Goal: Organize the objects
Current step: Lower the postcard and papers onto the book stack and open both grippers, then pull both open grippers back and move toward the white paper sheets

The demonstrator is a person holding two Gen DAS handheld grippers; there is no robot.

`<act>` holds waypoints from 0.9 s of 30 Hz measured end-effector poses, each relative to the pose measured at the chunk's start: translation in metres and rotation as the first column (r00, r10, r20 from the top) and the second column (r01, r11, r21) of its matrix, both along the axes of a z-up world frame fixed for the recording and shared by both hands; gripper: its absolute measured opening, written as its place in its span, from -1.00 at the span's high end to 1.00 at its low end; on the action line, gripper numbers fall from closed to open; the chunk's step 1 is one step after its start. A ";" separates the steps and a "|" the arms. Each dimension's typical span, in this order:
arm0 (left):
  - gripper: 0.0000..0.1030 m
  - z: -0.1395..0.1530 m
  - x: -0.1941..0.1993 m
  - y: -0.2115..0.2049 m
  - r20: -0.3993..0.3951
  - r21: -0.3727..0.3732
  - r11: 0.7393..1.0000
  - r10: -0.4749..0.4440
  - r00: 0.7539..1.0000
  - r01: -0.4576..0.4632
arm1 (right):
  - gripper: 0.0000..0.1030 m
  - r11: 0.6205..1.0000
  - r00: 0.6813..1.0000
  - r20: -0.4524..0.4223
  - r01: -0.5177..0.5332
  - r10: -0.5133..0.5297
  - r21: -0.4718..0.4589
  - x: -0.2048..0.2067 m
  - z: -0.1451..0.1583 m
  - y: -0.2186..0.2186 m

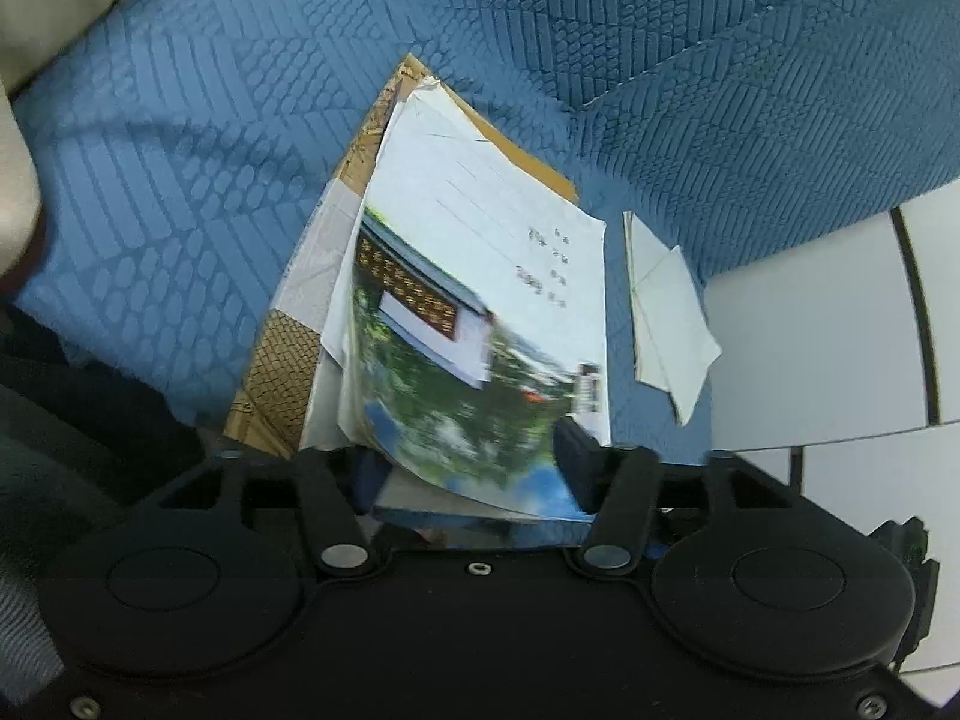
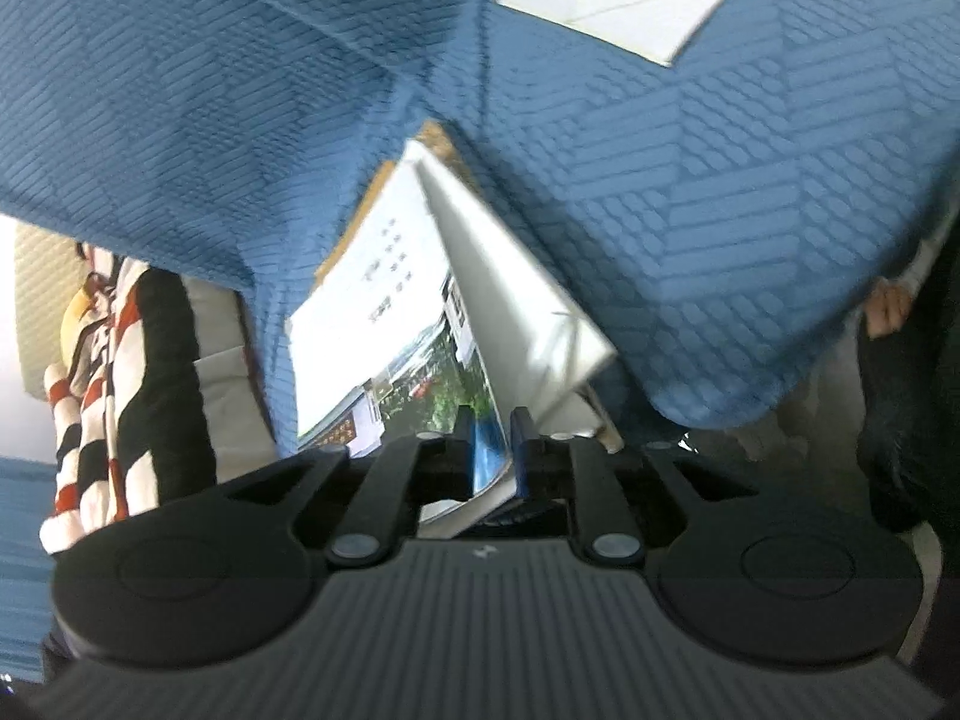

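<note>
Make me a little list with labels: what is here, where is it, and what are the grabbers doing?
surface: blue quilt
main thing: stack of booklets, photo cover on top
under it: brown cardboard
beside it: white folded paper lying apart on the quilt
left hand-held gripper: open, stack's edge between its fingers
right hand-held gripper: narrow gap, booklet edge between its fingers; grip unclear
background: striped cloth
</note>
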State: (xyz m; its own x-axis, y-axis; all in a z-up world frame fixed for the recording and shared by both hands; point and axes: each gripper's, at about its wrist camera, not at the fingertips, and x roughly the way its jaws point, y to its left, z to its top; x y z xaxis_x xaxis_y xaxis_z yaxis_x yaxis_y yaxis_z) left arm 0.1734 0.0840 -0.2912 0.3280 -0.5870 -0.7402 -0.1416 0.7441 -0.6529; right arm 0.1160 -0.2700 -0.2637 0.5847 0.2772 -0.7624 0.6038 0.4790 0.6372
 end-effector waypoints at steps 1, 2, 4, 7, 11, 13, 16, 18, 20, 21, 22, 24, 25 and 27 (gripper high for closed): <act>-0.22 0.005 -0.002 -0.001 0.008 0.025 1.000 -0.005 1.000 0.005 | 0.37 1.000 1.000 -0.004 0.002 -0.002 0.003 -0.002 0.001 -0.003; -0.22 0.010 -0.005 -0.001 0.016 0.042 0.999 -0.009 1.000 0.008 | 0.08 1.000 1.000 -0.004 0.003 -0.003 0.003 -0.004 0.002 -0.005; -0.27 0.019 -0.010 -0.002 0.033 0.062 0.998 -0.015 0.999 0.013 | -0.05 1.000 1.000 0.011 0.003 -0.003 -0.004 -0.010 0.008 -0.011; -0.32 0.036 -0.019 -0.003 0.068 0.100 0.995 -0.023 0.997 0.016 | -0.05 0.999 0.999 0.036 -0.014 0.016 -0.045 -0.015 0.021 -0.018; -0.33 0.062 -0.031 -0.008 0.126 0.145 0.989 -0.038 0.991 0.019 | -0.05 0.994 0.996 0.084 -0.027 0.036 -0.106 -0.024 0.045 -0.027; -0.35 0.077 -0.037 -0.012 0.157 0.168 0.985 -0.055 0.986 0.029 | -0.05 0.989 0.992 0.112 -0.033 0.050 -0.146 -0.029 0.059 -0.030; -0.42 0.105 -0.048 -0.022 0.221 0.191 0.980 -0.093 0.971 0.050 | -0.05 0.978 0.984 0.163 -0.038 0.072 -0.205 -0.037 0.082 -0.035; -0.45 0.122 -0.056 -0.029 0.265 0.213 0.975 -0.115 0.957 0.058 | -0.05 0.969 0.977 0.194 -0.042 0.091 -0.244 -0.044 0.098 -0.037; -0.47 0.139 -0.063 -0.039 0.313 0.235 0.970 -0.141 0.939 0.067 | -0.05 0.958 0.969 0.223 -0.042 0.108 -0.283 -0.050 0.113 -0.039; -0.47 0.148 -0.067 -0.044 0.337 0.247 0.966 -0.154 0.929 0.070 | -0.05 0.951 0.965 0.237 -0.039 0.116 -0.307 -0.055 0.120 -0.040; -0.48 0.155 -0.071 -0.049 0.356 0.255 0.964 -0.164 0.920 0.073 | -0.05 0.945 0.961 0.247 -0.037 0.123 -0.325 -0.057 0.126 -0.041; -0.51 0.167 -0.078 -0.059 0.388 0.264 0.961 -0.185 0.903 0.083 | -0.05 0.932 0.954 0.266 -0.031 0.135 -0.362 -0.066 0.137 -0.042; -0.51 0.171 -0.080 -0.064 0.400 0.267 0.960 -0.193 0.896 0.087 | -0.05 0.924 0.951 0.275 -0.029 0.143 -0.381 -0.071 0.142 -0.044; -0.51 0.180 -0.086 -0.074 0.422 0.275 0.957 -0.210 0.882 0.096 | -0.05 0.910 0.946 0.286 -0.023 0.155 -0.415 -0.080 0.149 -0.045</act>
